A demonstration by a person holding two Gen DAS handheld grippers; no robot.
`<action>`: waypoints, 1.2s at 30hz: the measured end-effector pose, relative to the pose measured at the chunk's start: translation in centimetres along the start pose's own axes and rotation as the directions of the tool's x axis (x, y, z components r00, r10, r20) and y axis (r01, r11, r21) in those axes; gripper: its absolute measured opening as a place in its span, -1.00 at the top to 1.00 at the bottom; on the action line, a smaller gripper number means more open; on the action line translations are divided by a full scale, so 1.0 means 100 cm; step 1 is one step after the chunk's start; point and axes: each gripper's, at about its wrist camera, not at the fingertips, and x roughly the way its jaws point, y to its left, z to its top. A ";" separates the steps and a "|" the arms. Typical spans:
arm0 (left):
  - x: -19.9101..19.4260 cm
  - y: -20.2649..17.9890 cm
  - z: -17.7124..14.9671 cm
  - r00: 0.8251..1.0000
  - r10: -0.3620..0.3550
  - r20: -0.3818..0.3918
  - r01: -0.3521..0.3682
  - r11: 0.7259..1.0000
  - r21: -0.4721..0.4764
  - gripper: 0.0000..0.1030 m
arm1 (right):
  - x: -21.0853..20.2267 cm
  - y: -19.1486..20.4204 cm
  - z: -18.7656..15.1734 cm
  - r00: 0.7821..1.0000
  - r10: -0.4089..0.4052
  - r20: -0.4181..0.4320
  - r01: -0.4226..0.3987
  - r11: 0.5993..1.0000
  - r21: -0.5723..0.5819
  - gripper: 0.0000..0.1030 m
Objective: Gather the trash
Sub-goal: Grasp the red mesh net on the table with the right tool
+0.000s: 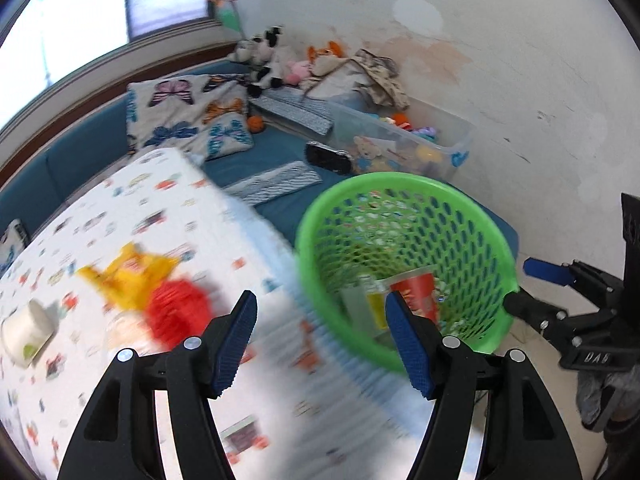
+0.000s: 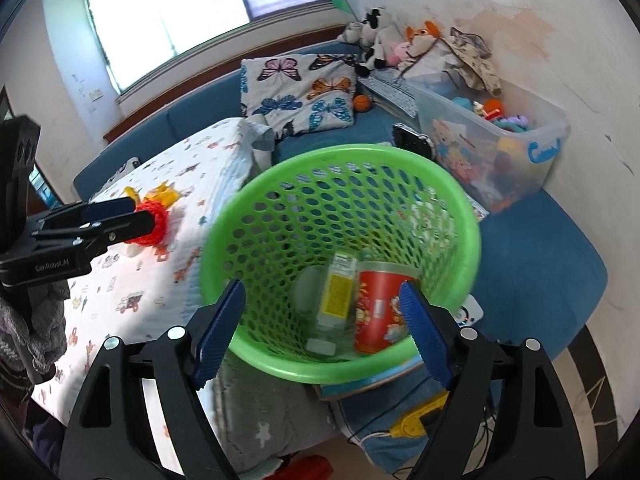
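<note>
Left gripper (image 1: 322,338): fingers apart, nothing between them, hanging over the printed bedspread (image 1: 132,216). Right gripper (image 2: 322,330): fingers apart too, gripping nothing, straddling the near rim of the green basket (image 2: 340,236).

Basket sits tilted at the bed edge over the blue mat (image 2: 532,248), mouth toward the cameras. Inside: red paper cup (image 2: 380,308), clear bottle with yellow label (image 2: 338,292).

Trash not yet collected, on the bedspread, left of the basket:
- red netted ball (image 1: 180,310), touching the yellow wrapper (image 1: 128,276)
- white tissue roll (image 1: 28,330), further left, apart from both

Risks:
- Left view is motion-blurred. Closing on the red ball from this pose is likely to miss it or pinch the bedspread with it.
- Ball and wrapper touch. Grabbing one probably drags or flicks the other, maybe off the bed.
- Nothing grips the basket, and it leans. A knock from the right fingers on the rim could tip it and spill cup and bottle.
- Soft bedding gives; pressing down may roll the ball away.
</note>
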 end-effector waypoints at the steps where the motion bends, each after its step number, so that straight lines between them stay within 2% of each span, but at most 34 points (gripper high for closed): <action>1: -0.003 0.007 -0.003 1.000 0.006 0.002 -0.006 1.000 -0.013 -0.25 | 0.001 0.005 0.001 1.000 0.006 -0.002 -0.006 1.000 -0.010 -0.55; 12: -0.034 0.087 -0.050 0.993 0.118 -0.014 -0.119 0.985 -0.126 -0.25 | 0.025 0.064 0.011 0.995 0.090 -0.041 -0.094 0.989 -0.115 -0.63; 18: -0.046 0.118 -0.068 0.987 0.159 -0.023 -0.160 0.970 -0.181 -0.25 | 0.046 0.103 0.016 0.987 0.140 -0.082 -0.153 0.971 -0.185 -0.63; 24: -0.053 0.139 -0.082 0.983 0.180 -0.037 -0.183 0.960 -0.212 -0.25 | 0.072 0.147 0.023 0.971 0.199 -0.133 -0.228 0.940 -0.254 -0.63; 30: -0.058 0.156 -0.092 0.981 0.190 -0.045 -0.195 0.953 -0.232 -0.26 | 0.097 0.176 0.032 0.954 0.247 -0.170 -0.285 0.922 -0.261 -0.63; 36: -0.059 0.165 -0.098 0.981 0.188 -0.052 -0.195 0.950 -0.243 -0.25 | 0.121 0.197 0.040 0.948 0.251 -0.196 -0.300 0.909 -0.288 -0.58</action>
